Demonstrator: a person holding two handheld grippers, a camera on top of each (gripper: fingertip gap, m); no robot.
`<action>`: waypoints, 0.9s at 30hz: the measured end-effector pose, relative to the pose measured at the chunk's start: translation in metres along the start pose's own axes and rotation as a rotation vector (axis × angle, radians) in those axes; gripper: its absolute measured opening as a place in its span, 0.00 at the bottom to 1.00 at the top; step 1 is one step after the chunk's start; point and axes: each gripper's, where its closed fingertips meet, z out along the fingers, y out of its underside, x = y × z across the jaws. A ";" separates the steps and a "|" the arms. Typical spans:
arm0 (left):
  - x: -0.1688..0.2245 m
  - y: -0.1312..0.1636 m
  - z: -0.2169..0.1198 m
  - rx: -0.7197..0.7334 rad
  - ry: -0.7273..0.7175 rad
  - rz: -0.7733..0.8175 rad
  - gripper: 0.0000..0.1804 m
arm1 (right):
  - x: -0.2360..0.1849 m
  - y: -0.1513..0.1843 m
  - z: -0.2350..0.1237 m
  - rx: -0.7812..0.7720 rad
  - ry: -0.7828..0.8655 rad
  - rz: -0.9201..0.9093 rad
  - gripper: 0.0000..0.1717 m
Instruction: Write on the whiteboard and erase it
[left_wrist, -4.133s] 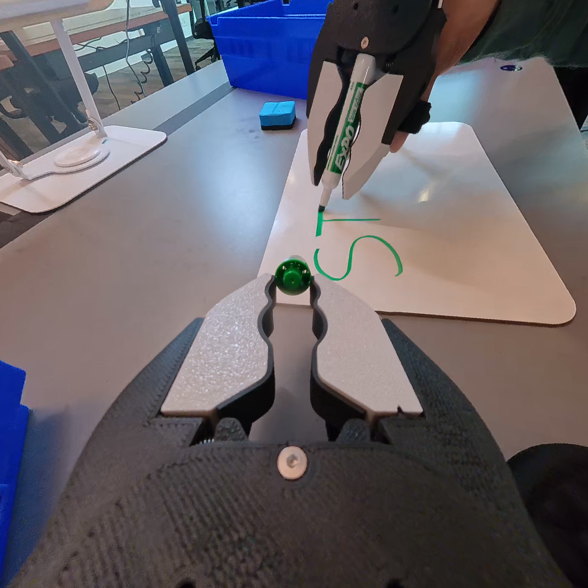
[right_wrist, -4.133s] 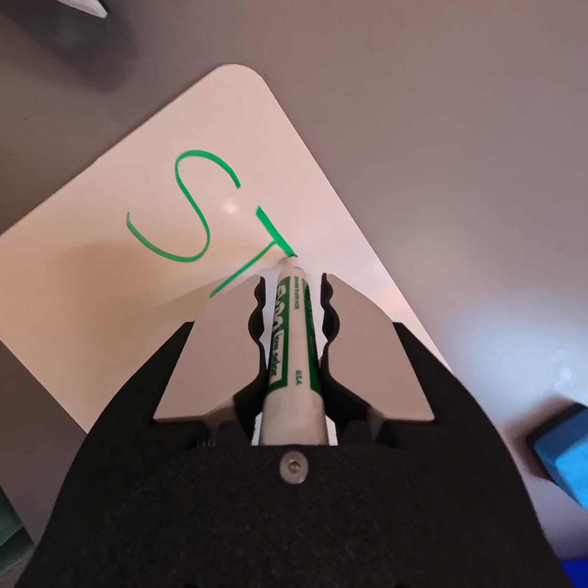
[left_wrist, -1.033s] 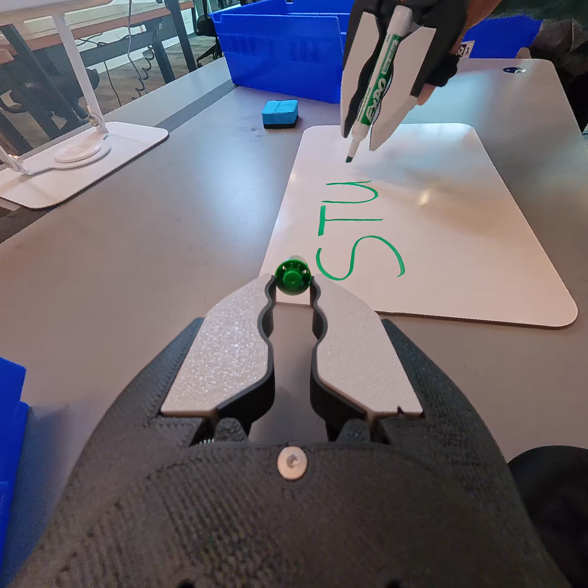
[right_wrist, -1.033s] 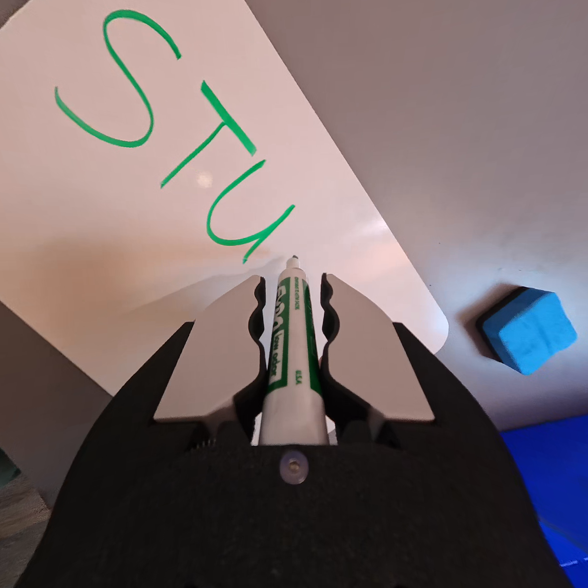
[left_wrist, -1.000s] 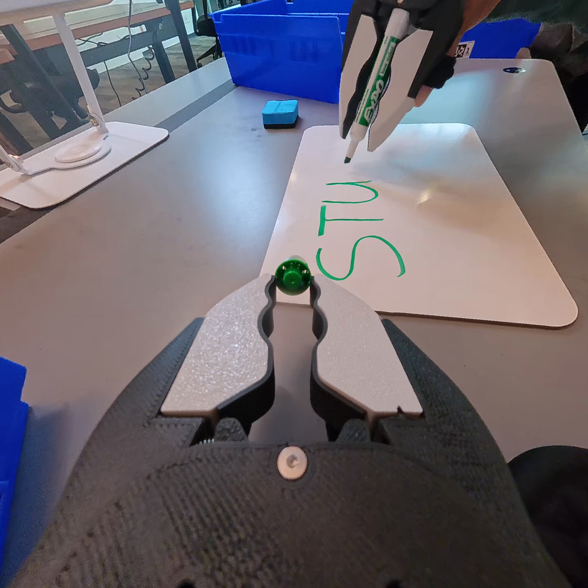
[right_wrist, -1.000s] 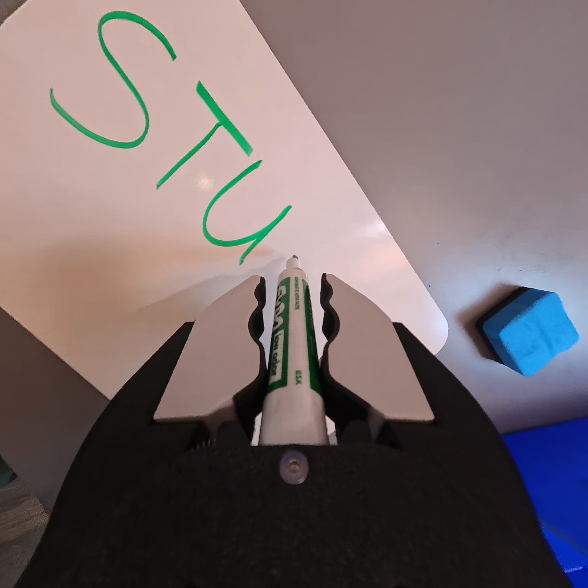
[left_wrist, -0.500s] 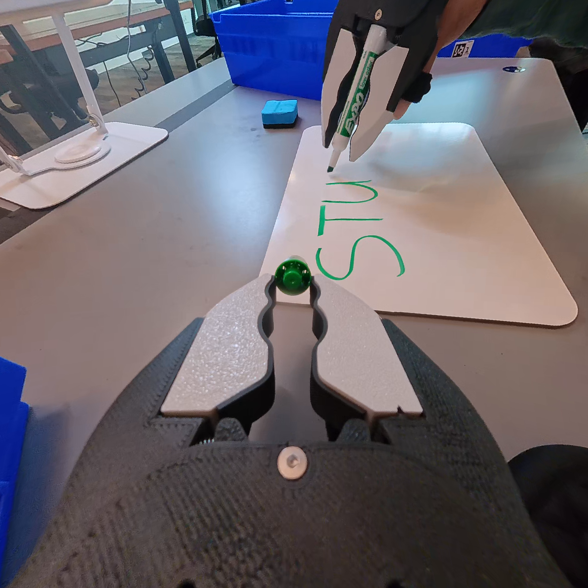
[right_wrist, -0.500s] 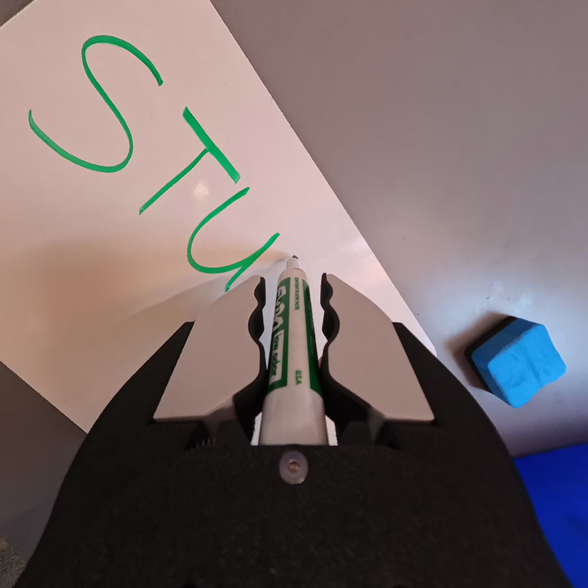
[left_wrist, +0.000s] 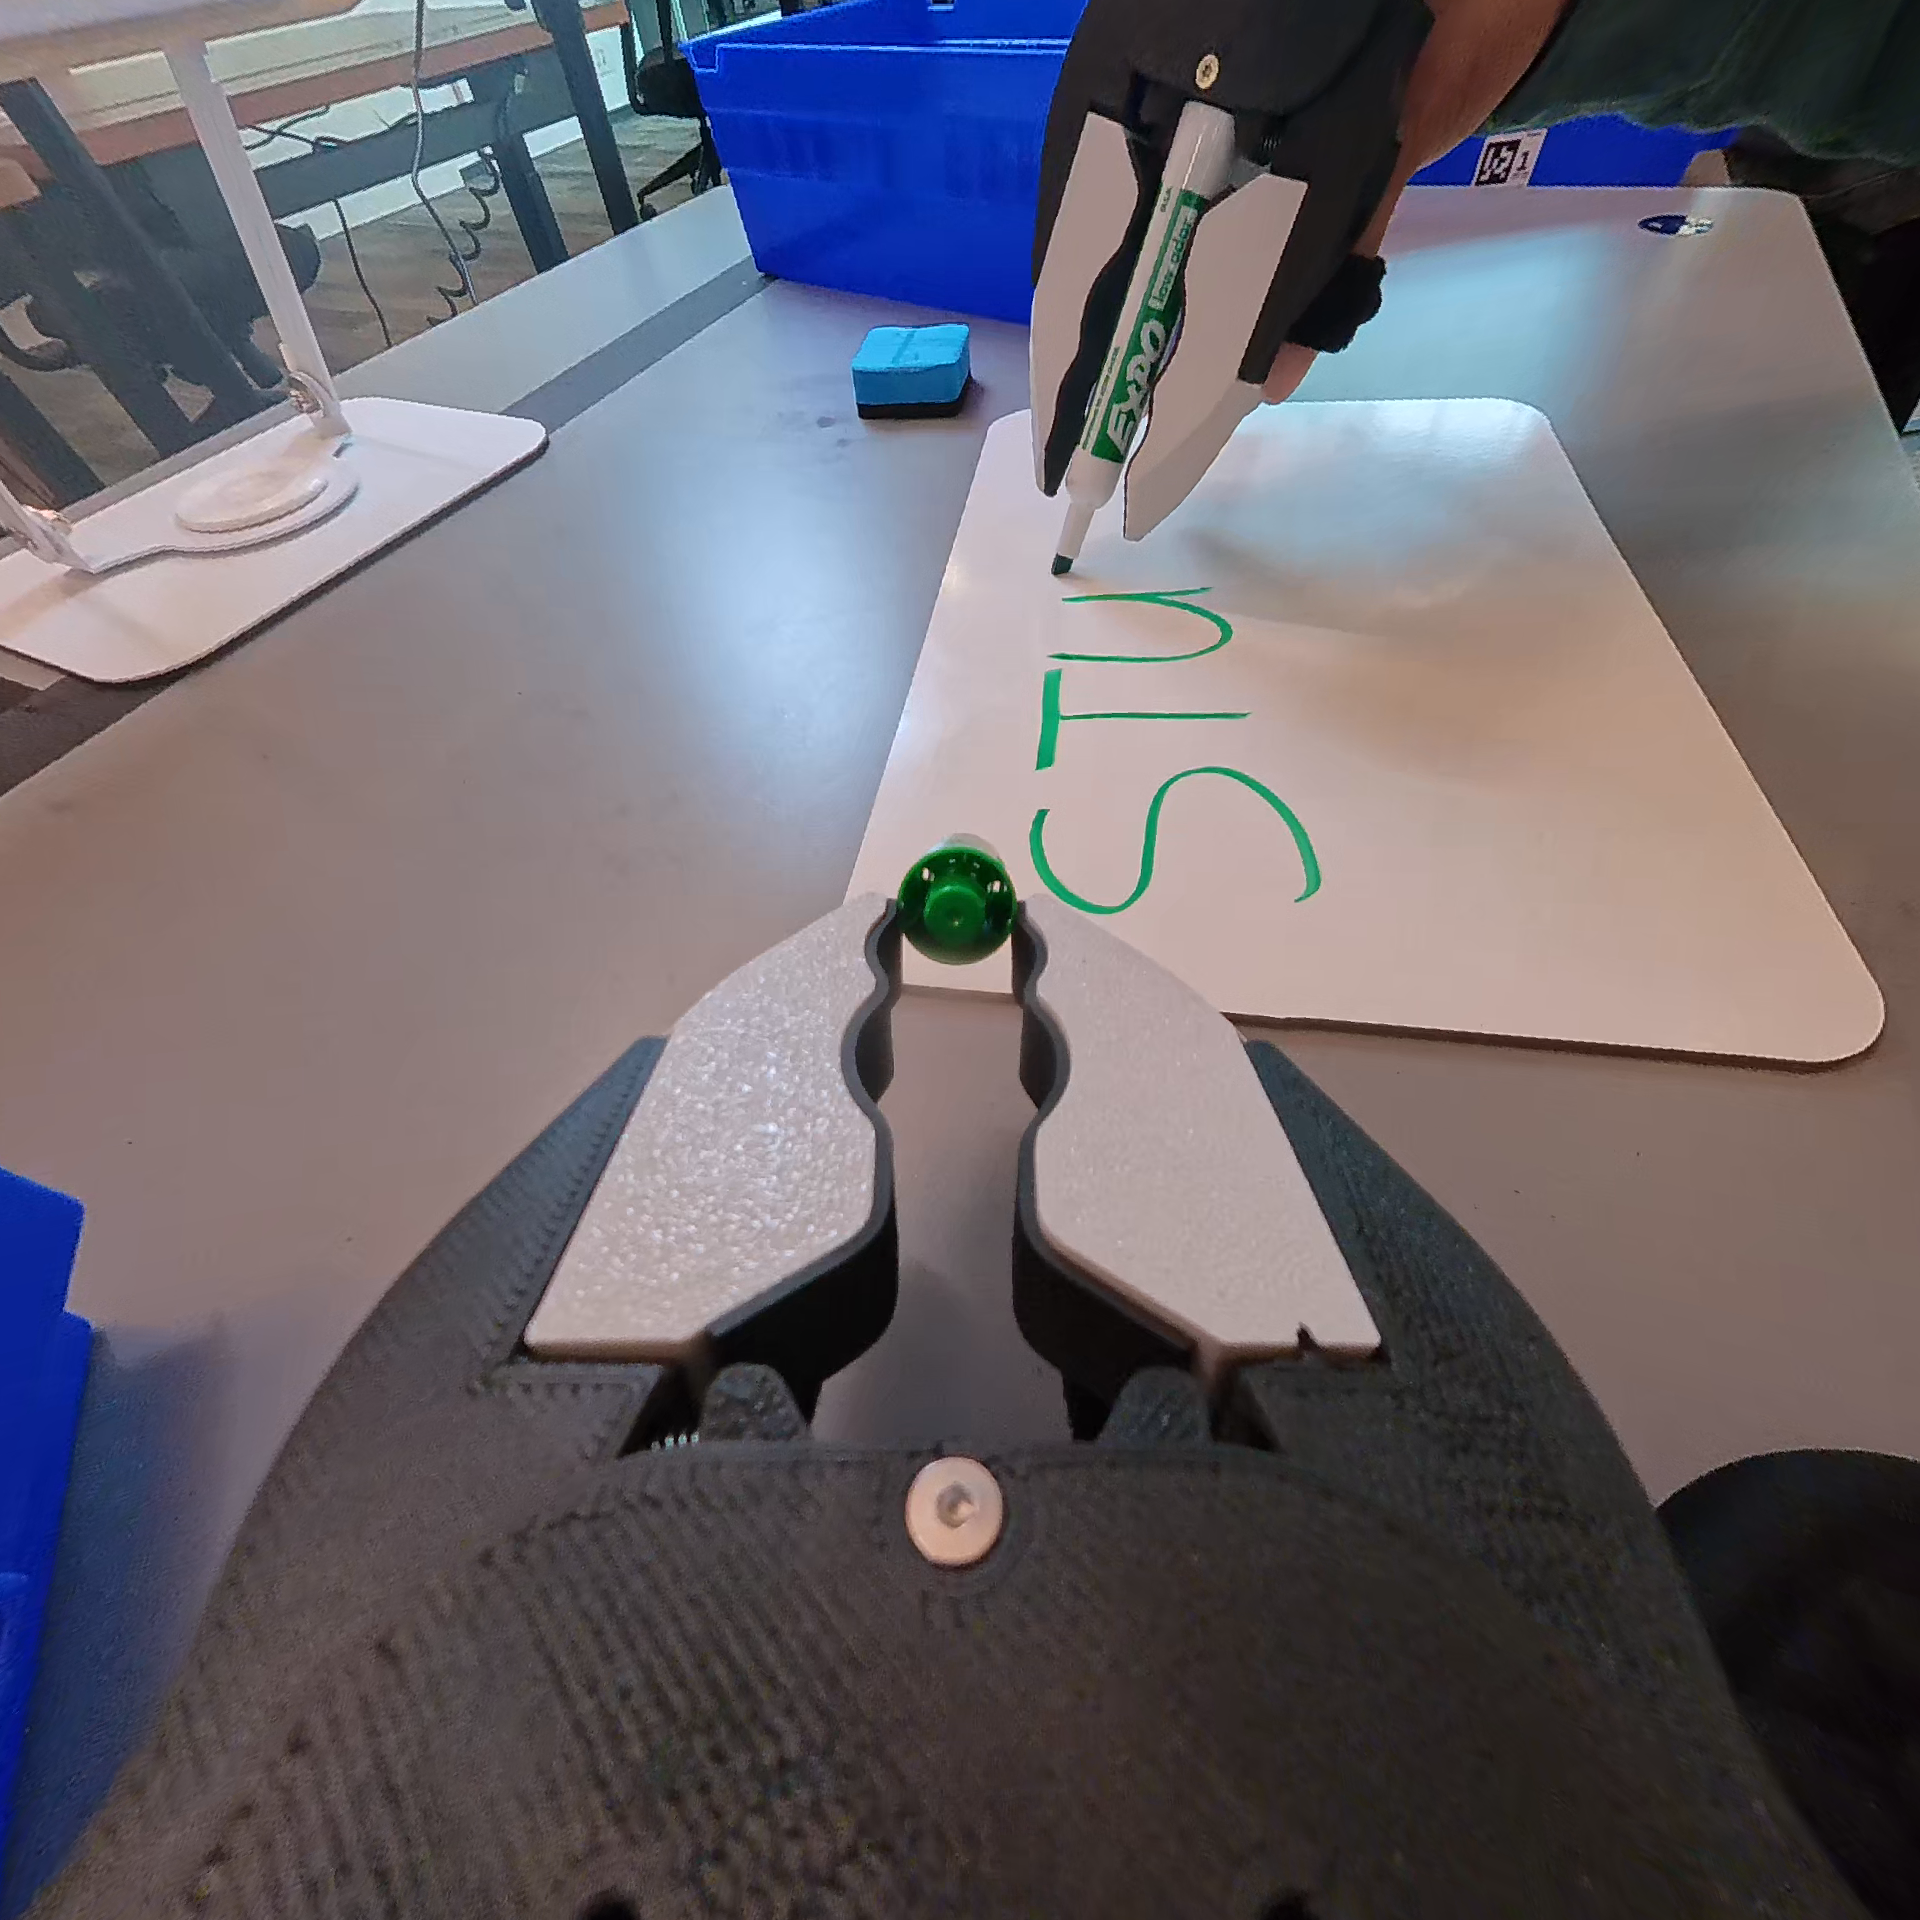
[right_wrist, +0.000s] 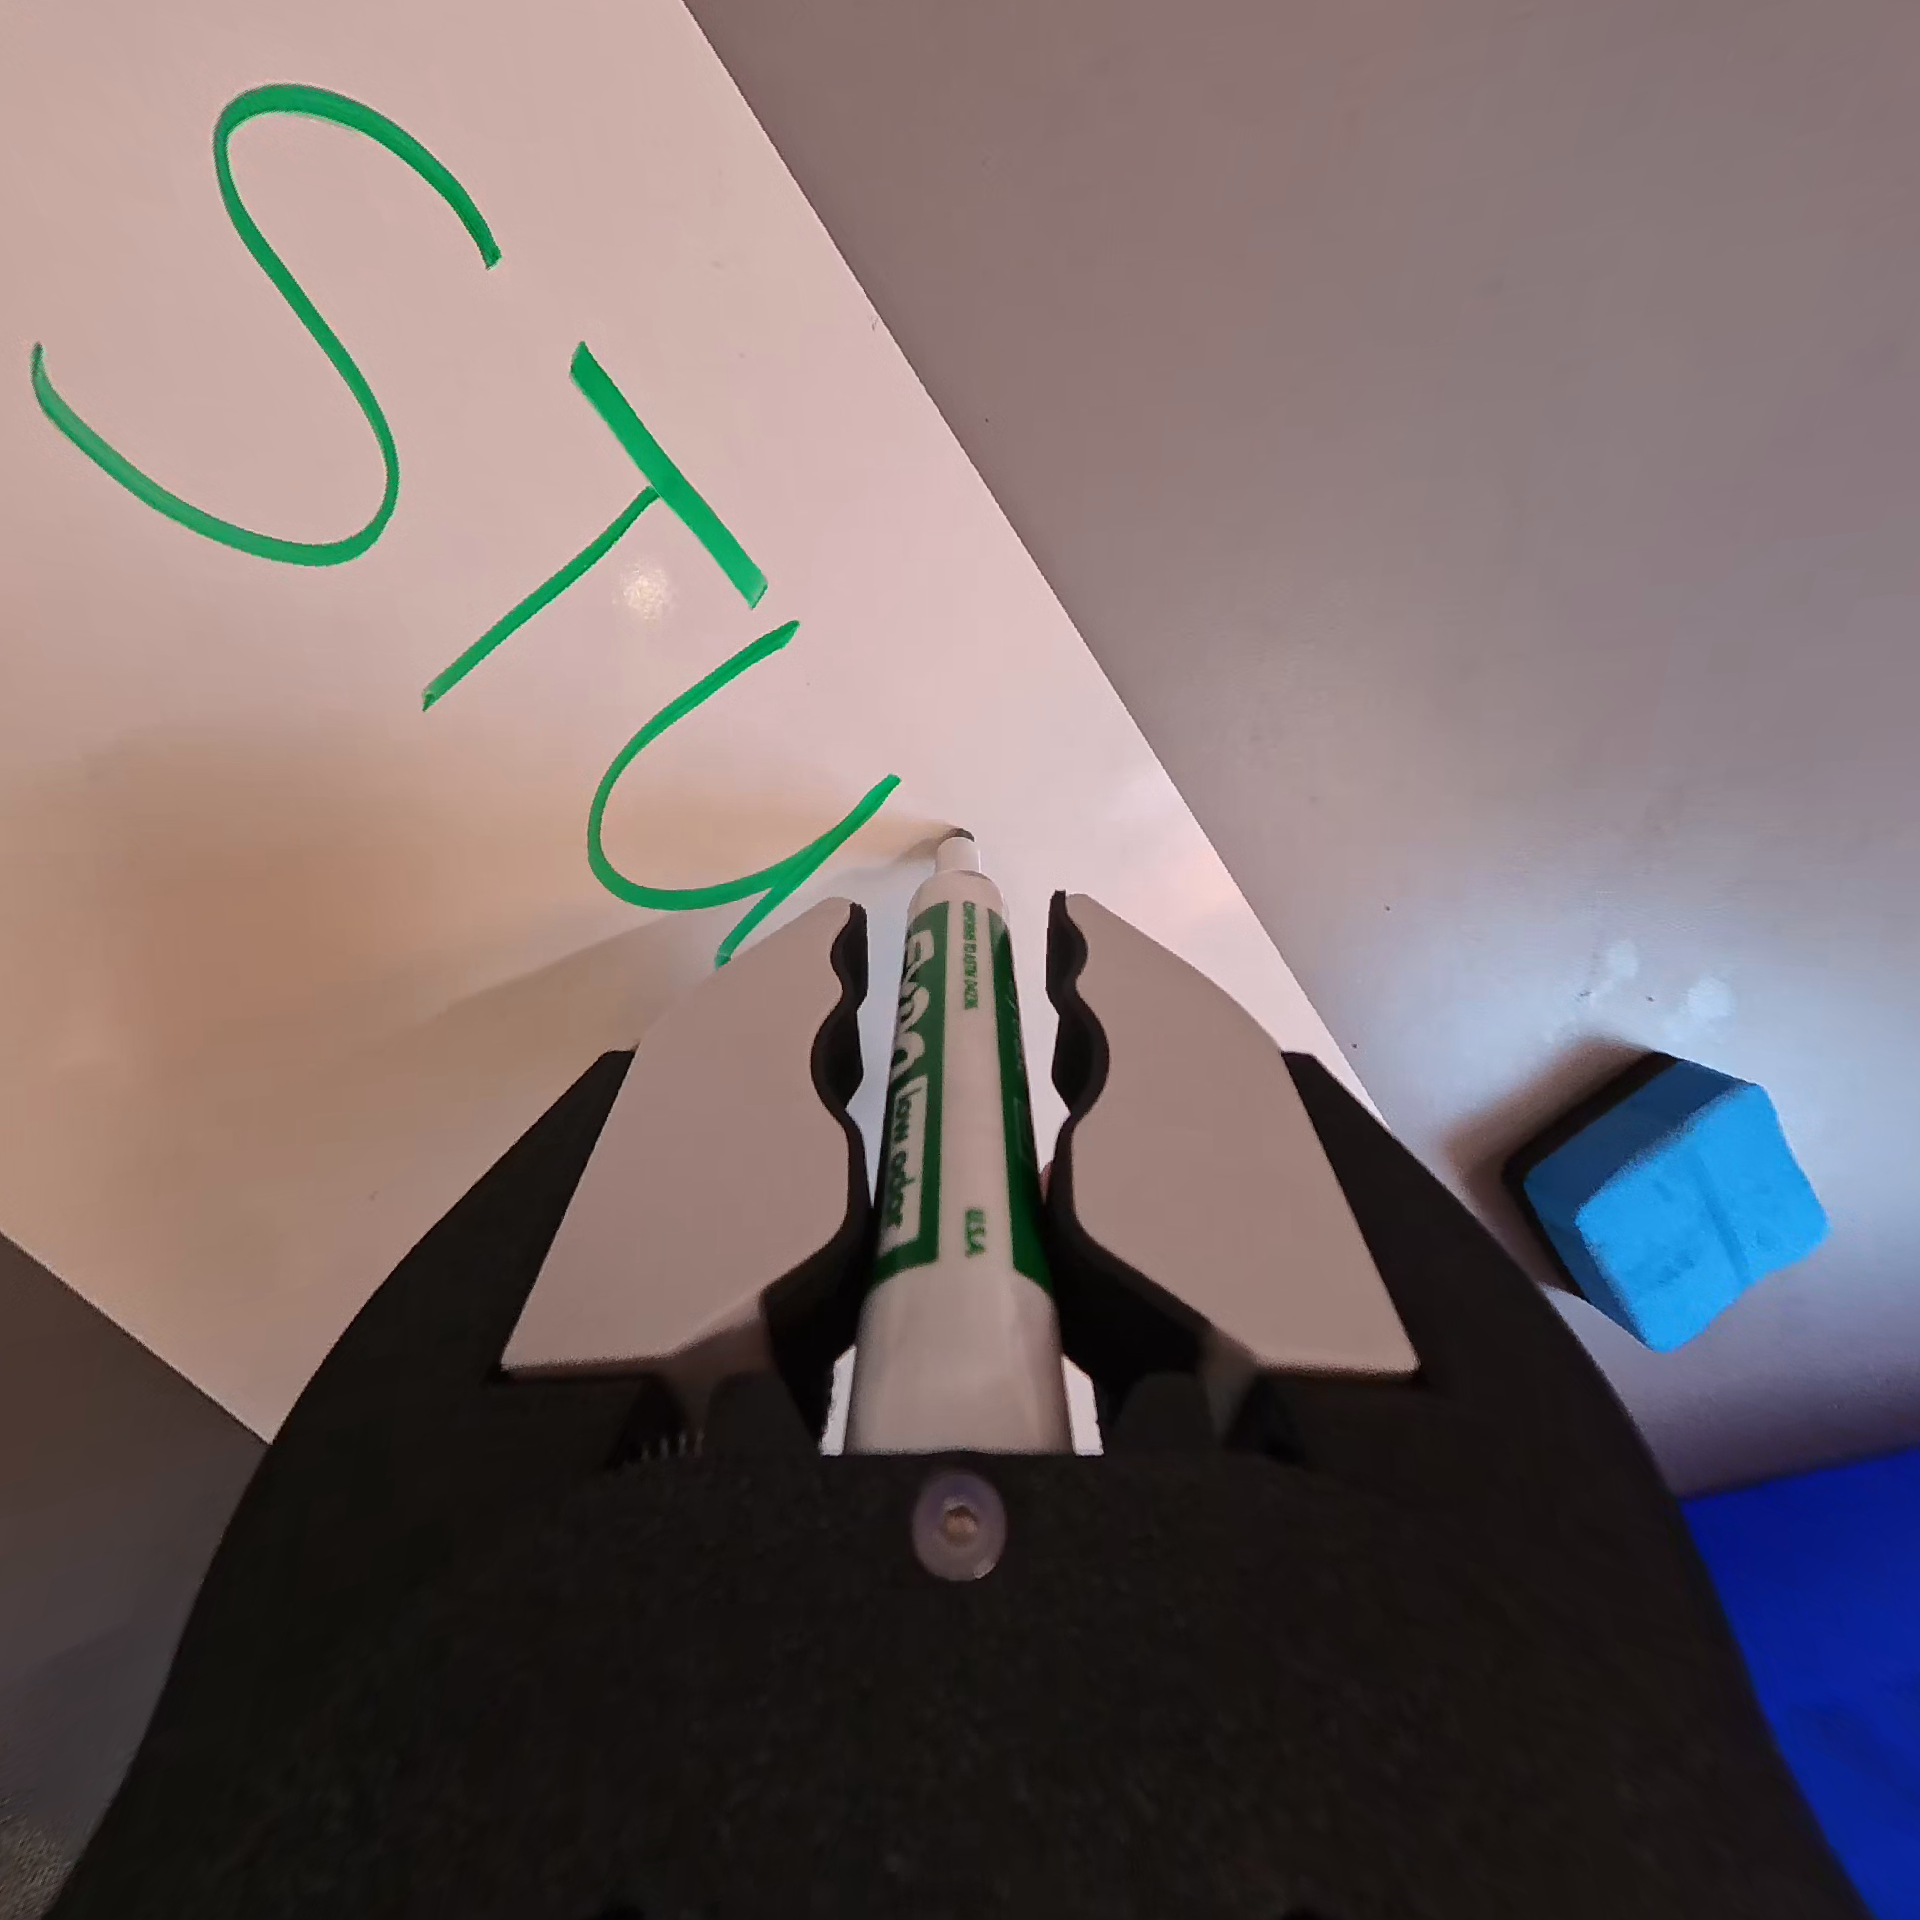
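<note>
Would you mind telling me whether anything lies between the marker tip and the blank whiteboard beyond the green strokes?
Nothing visible does: the marker in the right gripper has its tip at the whiteboard, and the blue eraser sits off the board.

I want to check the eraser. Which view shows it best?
The right wrist view: the blue eraser is large, close and unobstructed beside the whiteboard. The left wrist view shows it small and far.

Blue bin (left_wrist: 883, 156) at the grey table's (left_wrist: 468, 831) far edge, white stand base (left_wrist: 260, 520) left
</note>
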 end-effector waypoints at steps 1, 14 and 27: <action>0.000 0.000 0.000 0.000 0.000 0.000 0.11 | 0.000 0.000 0.000 -0.003 0.000 -0.002 0.20; 0.000 0.000 0.000 0.000 0.002 0.001 0.11 | -0.028 0.027 -0.015 -0.056 -0.028 -0.014 0.20; 0.002 0.000 0.000 0.001 0.007 0.000 0.11 | 0.001 0.023 -0.009 -0.054 0.009 0.026 0.20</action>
